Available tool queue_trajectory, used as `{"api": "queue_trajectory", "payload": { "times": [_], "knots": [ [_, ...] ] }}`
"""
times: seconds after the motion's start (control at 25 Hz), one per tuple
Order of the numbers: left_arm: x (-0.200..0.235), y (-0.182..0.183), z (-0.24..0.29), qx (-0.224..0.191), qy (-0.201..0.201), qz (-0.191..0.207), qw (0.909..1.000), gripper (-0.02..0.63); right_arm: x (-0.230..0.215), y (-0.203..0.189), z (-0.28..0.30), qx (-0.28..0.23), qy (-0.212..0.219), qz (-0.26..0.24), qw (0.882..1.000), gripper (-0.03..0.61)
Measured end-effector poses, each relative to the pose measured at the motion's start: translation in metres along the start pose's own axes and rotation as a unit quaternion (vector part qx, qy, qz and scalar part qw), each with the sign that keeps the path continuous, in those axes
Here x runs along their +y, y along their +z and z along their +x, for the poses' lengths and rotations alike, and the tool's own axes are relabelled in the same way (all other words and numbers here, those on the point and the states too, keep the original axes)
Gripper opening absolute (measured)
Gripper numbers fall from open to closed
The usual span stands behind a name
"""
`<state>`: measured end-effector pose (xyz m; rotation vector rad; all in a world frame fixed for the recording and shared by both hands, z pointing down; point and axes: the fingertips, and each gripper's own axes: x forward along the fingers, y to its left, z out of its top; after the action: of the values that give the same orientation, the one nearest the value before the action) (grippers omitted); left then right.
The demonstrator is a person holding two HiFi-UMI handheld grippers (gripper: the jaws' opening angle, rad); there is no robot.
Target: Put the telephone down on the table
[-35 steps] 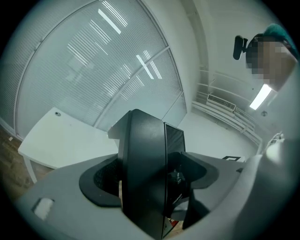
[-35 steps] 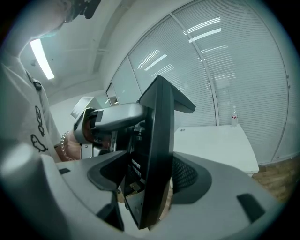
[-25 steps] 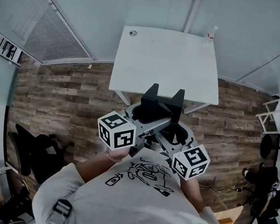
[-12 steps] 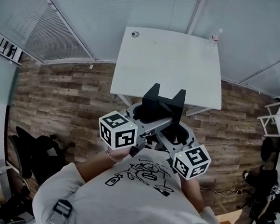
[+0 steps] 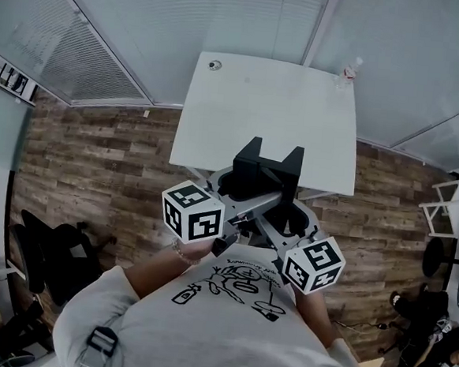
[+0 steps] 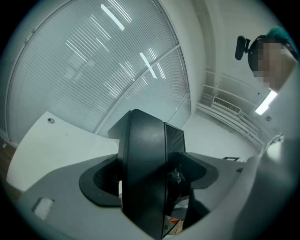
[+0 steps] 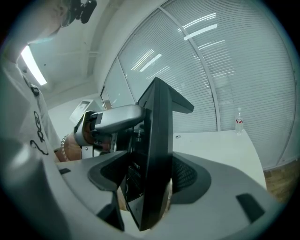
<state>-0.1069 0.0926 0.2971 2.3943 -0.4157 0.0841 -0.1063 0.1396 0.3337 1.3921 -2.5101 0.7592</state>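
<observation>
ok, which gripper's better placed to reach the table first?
Left, marginally: in the head view the left gripper is held slightly nearer the table than the right gripper. Both have fingers shut with nothing between them.

Wood floor [image 5: 97, 152]; white table [image 5: 267, 110]; window blinds [image 5: 171, 24]

White table [image 5: 267, 110]; brown wood-plank floor [image 5: 97, 152] (grey shirt [image 5: 202, 331], black print).

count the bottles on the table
1: a bottle stands at the far right corner of the table. Nothing on the table could hide another.
</observation>
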Motion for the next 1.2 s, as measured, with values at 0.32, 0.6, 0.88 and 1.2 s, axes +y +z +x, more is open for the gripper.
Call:
{"api": "queue_trajectory", "payload": {
  "times": [0.32,0.6,0.88,1.2],
  "knots": [
    [0.022,0.018,0.064,-0.002,0.016,-0.014,0.9998,0.388,-0.067,0.019,0.007,0.013,0.015,0.005,1.000,0.264],
    [0.034,0.040,0.125,-0.003,0.031,-0.012,0.9995,0.388,-0.129,0.043,0.009,0.016,0.029,0.008,0.999,0.264],
    [0.042,0.058,0.171,-0.010,0.050,-0.018,0.9985,0.388,-0.177,0.063,0.007,0.023,0.049,0.009,0.999,0.262],
    [0.047,0.066,0.217,-0.015,0.062,-0.018,0.9978,0.388,-0.223,0.074,0.002,0.028,0.061,0.008,0.998,0.262]
  ]
}}
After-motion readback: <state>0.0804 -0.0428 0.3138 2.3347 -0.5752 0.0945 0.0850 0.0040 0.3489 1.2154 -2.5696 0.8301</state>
